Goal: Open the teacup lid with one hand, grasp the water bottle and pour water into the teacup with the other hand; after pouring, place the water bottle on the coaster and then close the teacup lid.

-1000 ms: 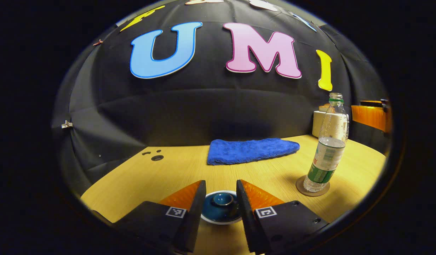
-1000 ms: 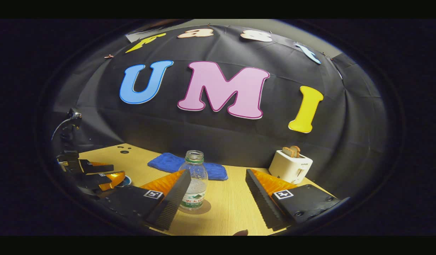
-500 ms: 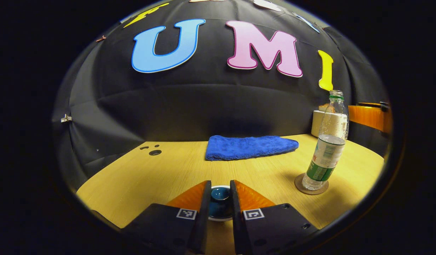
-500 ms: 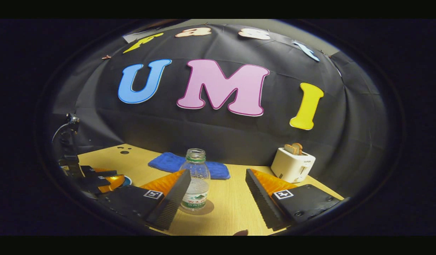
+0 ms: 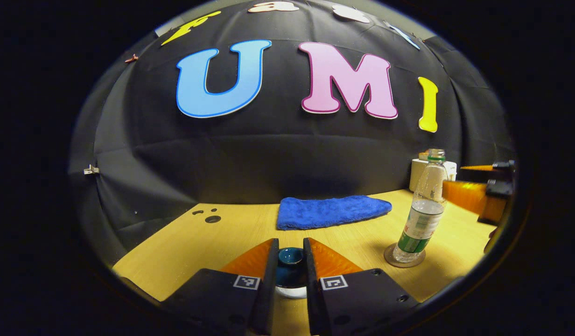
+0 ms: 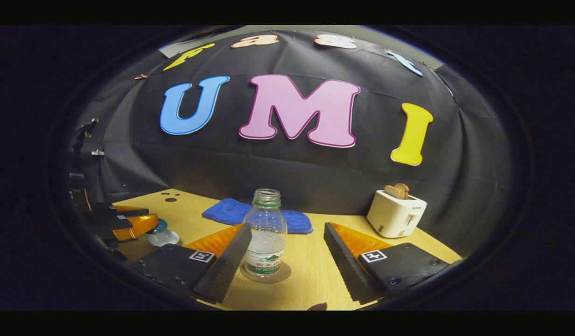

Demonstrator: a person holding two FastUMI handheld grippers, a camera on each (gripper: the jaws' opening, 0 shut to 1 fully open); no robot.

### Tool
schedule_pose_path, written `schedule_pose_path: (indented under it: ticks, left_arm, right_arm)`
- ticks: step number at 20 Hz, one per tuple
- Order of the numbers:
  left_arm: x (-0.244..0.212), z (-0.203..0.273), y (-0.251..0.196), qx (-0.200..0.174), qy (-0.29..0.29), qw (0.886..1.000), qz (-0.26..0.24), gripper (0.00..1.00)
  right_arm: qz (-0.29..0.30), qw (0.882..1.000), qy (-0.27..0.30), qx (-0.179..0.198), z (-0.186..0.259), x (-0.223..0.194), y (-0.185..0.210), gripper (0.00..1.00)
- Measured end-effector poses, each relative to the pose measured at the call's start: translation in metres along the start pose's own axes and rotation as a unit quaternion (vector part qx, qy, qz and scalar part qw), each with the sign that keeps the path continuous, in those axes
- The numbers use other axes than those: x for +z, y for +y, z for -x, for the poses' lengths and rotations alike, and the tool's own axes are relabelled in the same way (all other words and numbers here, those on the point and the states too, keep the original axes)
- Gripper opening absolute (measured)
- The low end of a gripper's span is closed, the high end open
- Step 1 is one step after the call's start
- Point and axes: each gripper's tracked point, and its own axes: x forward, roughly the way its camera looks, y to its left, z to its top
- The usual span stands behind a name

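**Lid pinched, bottle parked on its coaster**

Left gripper view: closed down tight with the left gripper (image 5: 290, 266), fingers (image 5: 269, 270) pressing both sides of the dark blue knob of the teacup lid (image 5: 290, 257). A white rim of the teacup (image 5: 291, 292) peeking out just below, on the wooden table (image 5: 213, 242). Further back, a folded blue cloth (image 5: 332, 211) lying flat near the booth wall. Off to the right, the water bottle (image 5: 420, 210) standing upright on the round brown coaster (image 5: 391, 259), cap off, partly filled. Behind it, a white toaster (image 5: 420, 173), mostly hidden. At the far right edge, the right gripper (image 5: 479, 191), close beside the bottle but apart from it.

Right gripper view: spread wide with the right gripper (image 6: 287, 254), nothing between the fingers (image 6: 231, 261) in contact. Bottle (image 6: 267, 233) dead ahead on the coaster (image 6: 280, 275), nearer the left finger, no touch visible. Blue cloth (image 6: 231, 212) behind it, toaster (image 6: 396, 212) with bread slices in its slots at right. Far left, the left gripper (image 6: 129, 223) clamped over the lid (image 6: 159, 227), with the pale teacup (image 6: 162, 238) just beneath; hard to tell whether lid and cup are touching or apart.
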Motion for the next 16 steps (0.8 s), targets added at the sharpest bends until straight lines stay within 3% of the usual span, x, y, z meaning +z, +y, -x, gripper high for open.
schedule_pose_path:
  ticks: [5, 6, 7, 9, 10, 16]
  left_arm:
    - [0.012, 0.022, 0.023, 0.021, -0.005, 1.000, 0.008, 0.36]
    - [0.013, 0.024, 0.025, 0.023, -0.004, 1.000, 0.009, 0.33]
    - [0.013, 0.026, 0.028, 0.025, -0.003, 1.000, 0.009, 0.36]
    - [0.012, 0.028, 0.030, 0.026, 0.000, 1.000, 0.010, 0.29]
    - [0.011, 0.028, 0.031, 0.026, 0.001, 1.000, 0.011, 0.33]
    - [0.014, 0.030, 0.035, 0.030, -0.003, 1.000, 0.006, 0.32]
  right_arm:
    - [-0.012, 1.000, 0.016, 0.019, -0.014, -0.024, 0.016, 0.97]
    - [-0.012, 0.999, 0.018, 0.024, -0.016, -0.028, 0.020, 0.97]
    - [-0.011, 0.999, 0.020, 0.026, -0.018, -0.031, 0.023, 0.97]
    - [-0.011, 0.999, 0.025, 0.029, -0.022, -0.037, 0.026, 0.97]
    - [-0.012, 0.999, 0.026, 0.030, -0.023, -0.039, 0.026, 0.97]
    - [-0.014, 0.999, 0.027, 0.031, -0.038, -0.049, 0.033, 0.97]
